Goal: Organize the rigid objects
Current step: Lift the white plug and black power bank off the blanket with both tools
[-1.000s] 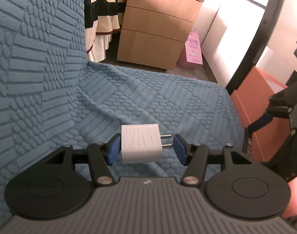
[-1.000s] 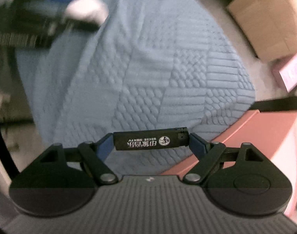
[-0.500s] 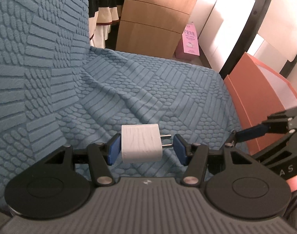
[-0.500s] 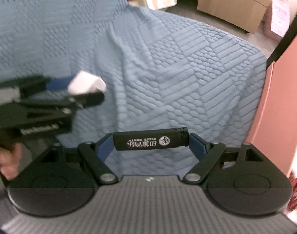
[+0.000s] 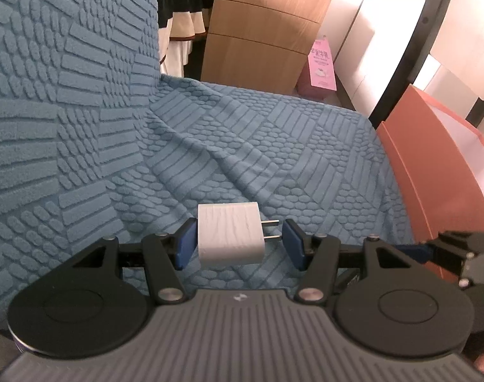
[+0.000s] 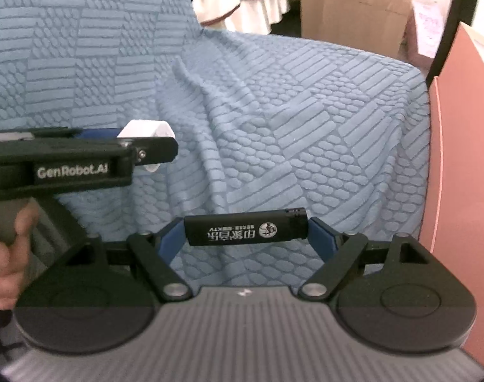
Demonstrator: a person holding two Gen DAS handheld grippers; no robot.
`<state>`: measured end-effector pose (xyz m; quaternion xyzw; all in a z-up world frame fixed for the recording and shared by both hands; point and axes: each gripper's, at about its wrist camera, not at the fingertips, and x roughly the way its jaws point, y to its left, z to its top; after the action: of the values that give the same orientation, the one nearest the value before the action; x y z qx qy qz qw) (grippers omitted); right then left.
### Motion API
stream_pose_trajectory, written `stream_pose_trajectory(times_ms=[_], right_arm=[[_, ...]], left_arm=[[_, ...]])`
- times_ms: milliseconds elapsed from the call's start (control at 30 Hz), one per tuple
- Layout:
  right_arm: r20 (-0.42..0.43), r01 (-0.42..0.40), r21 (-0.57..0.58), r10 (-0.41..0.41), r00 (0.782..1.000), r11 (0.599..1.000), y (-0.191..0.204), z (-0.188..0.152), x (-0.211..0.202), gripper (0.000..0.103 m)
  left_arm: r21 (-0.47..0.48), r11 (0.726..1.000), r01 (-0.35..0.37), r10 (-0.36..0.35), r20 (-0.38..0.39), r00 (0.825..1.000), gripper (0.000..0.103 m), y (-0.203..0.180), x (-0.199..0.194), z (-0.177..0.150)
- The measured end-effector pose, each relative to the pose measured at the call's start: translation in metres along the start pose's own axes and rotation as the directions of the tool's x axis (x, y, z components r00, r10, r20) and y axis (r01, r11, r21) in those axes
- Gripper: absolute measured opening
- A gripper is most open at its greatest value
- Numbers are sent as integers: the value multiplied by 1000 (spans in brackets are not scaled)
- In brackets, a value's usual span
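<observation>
My left gripper (image 5: 238,243) is shut on a white plug adapter (image 5: 229,233), its two metal prongs pointing at the right finger, held above the blue textured cover (image 5: 257,146). My right gripper (image 6: 246,234) is shut on a black lighter (image 6: 245,226) with white print, held crosswise by its two ends. In the right wrist view the left gripper (image 6: 146,152) shows at the left with the white adapter (image 6: 145,129) in it and a hand on its handle. The right gripper's tip (image 5: 455,245) shows at the right edge of the left wrist view.
An orange-pink box (image 5: 432,165) stands against the right side of the covered seat; it also shows in the right wrist view (image 6: 461,146). A wooden drawer cabinet (image 5: 264,28), a pink bag (image 5: 319,63) and striped cloth (image 5: 181,16) lie behind.
Both grippers have swung round toward the seat and come side by side, each keeping its object. The right gripper has dropped low at the right of the left wrist view.
</observation>
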<state>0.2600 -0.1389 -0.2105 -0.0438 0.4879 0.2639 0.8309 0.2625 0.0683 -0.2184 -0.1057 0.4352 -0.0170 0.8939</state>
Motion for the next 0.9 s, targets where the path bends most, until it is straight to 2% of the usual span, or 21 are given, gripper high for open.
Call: stream_pose_trajectory(times_ms=[133, 267, 467, 633, 900], right_arm=[[29, -23, 43, 22, 999, 999, -2, -13, 4, 85], [57, 17, 6, -18, 998, 1000, 6, -17, 5, 85], [105, 48, 19, -50, 993, 999, 9, -21, -4, 85], [131, 56, 73, -65, 989, 996, 7, -23, -14, 85], [180, 87, 88, -102, 978, 992, 8, -23, -41, 85]], left_arm=[[-25, 999, -21, 20, -10, 1000, 63, 3, 4, -3], [-73, 997, -26, 24, -26, 999, 63, 6, 5, -8], [-58, 998, -33, 32, -29, 999, 63, -1, 5, -11], [-56, 998, -41, 40, -12, 999, 63, -5, 2, -11], [-50, 999, 11, -10, 25, 1000, 63, -13, -15, 1]])
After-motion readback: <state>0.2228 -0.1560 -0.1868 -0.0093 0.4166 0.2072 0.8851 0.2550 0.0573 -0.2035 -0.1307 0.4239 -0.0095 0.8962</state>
